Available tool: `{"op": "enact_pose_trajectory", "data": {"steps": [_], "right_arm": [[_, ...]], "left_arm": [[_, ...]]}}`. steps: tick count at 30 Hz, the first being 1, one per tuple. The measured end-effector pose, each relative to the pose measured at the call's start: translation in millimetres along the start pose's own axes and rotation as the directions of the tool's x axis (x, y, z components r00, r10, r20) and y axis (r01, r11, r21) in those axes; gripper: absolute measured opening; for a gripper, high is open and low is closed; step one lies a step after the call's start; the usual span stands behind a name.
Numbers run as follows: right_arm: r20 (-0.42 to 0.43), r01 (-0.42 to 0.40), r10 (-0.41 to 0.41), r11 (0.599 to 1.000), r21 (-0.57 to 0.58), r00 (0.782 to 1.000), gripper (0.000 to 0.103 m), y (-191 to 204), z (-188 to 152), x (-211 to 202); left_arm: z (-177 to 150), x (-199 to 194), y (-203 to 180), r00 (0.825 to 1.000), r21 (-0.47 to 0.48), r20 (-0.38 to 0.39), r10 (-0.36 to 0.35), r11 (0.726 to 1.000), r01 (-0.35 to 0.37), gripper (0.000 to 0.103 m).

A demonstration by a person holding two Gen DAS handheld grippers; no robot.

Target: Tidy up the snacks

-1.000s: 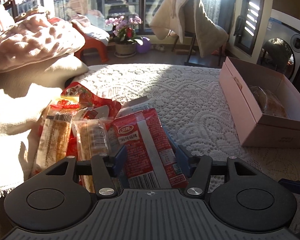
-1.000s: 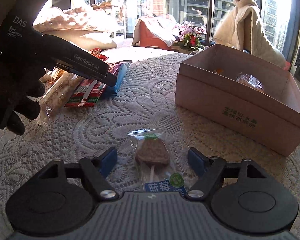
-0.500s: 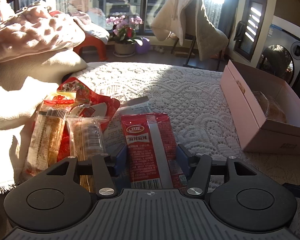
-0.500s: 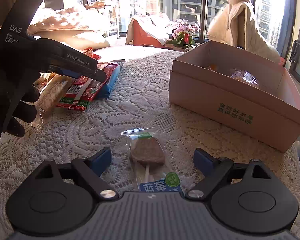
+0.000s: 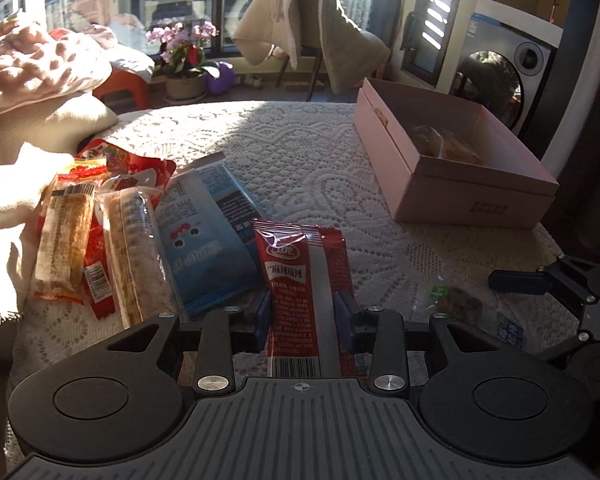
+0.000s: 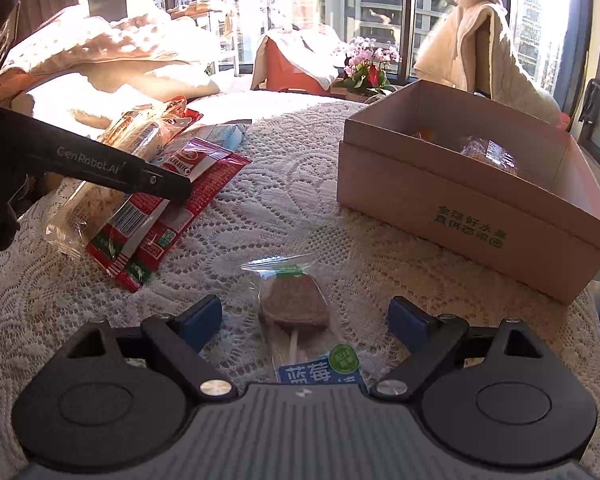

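My left gripper (image 5: 302, 312) is shut on a red spicy-snack packet (image 5: 300, 276) and holds it just off the lace tablecloth; the packet also shows in the right wrist view (image 6: 168, 216). My right gripper (image 6: 304, 318) is open, its fingers either side of a clear-wrapped brown lollipop (image 6: 294, 308) lying on the cloth; the lollipop also shows in the left wrist view (image 5: 464, 306). A pink cardboard box (image 5: 452, 196) with a wrapped bread inside stands at the right, also seen in the right wrist view (image 6: 472, 208).
A pile of snacks lies at the left: a blue packet (image 5: 204, 236), two clear-wrapped wafer bars (image 5: 130, 240) and a red bag (image 5: 136, 164). Blankets (image 5: 32, 68) are heaped beyond the table's left edge. A chair with a coat (image 5: 304, 32) stands behind.
My left gripper has closed on the red packet and drawn it back and to the right, off the snack pile. My right gripper has widened around the lollipop.
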State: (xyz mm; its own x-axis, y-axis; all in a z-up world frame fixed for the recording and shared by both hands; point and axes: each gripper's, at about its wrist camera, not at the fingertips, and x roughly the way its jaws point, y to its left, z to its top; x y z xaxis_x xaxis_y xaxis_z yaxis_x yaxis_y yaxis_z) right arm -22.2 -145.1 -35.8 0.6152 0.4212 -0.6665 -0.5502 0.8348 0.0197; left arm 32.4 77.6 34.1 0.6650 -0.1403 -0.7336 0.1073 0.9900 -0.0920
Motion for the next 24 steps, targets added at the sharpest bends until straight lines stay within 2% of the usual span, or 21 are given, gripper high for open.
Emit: {"op": "enact_pose_trajectory", "data": {"steps": [4, 6, 11, 14, 20, 21, 23, 24], "right_arm": [[-0.011, 0.003, -0.003, 1.000, -0.007, 1.000, 0.091, -1.4, -2.9, -5.8], [-0.010, 0.007, -0.007, 1.000, -0.012, 1.000, 0.091, -1.9, -5.1, -7.3], [-0.009, 0.020, -0.020, 1.000, -0.003, 1.000, 0.091, -2.4, -5.5, -5.2], [-0.007, 0.014, -0.014, 1.000, 0.004, 1.000, 0.091, -4.4, -5.6, -5.2], [0.001, 0.011, -0.011, 0.999, 0.034, 1.000, 0.091, -10.1, -5.0, -5.6], [0.004, 0.022, -0.022, 0.999, 0.048, 1.000, 0.089, -12.3, -4.5, -6.0], [0.012, 0.045, -0.046, 0.997, 0.064, 0.999, 0.078, -16.8, -3.7, -7.6], [0.016, 0.071, -0.072, 0.996, 0.059, 0.997, 0.062, -18.7, -3.2, -9.0]], "left_arm": [[-14.8, -6.2, -14.3, 0.995, 0.049, -0.064, -0.077, 0.996, 0.080, 0.040], [-19.4, -2.5, -22.8, 0.991, 0.070, -0.092, -0.100, 0.992, 0.107, 0.045], [-21.6, -1.7, -35.5, 0.994, 0.114, -0.078, -0.072, 0.990, 0.081, 0.045], [-22.9, -3.7, -35.8, 0.992, 0.108, -0.098, -0.082, 0.990, 0.093, 0.045], [-28.1, -9.9, -45.5, 0.989, 0.161, -0.119, -0.089, 0.981, 0.107, 0.046], [-28.3, -10.0, -45.7, 0.989, 0.162, -0.119, -0.088, 0.981, 0.106, 0.046], [-28.4, -9.7, -45.6, 0.989, 0.162, -0.119, -0.085, 0.981, 0.104, 0.048], [-28.7, -9.4, -45.7, 0.990, 0.162, -0.118, -0.083, 0.981, 0.101, 0.049]]}}
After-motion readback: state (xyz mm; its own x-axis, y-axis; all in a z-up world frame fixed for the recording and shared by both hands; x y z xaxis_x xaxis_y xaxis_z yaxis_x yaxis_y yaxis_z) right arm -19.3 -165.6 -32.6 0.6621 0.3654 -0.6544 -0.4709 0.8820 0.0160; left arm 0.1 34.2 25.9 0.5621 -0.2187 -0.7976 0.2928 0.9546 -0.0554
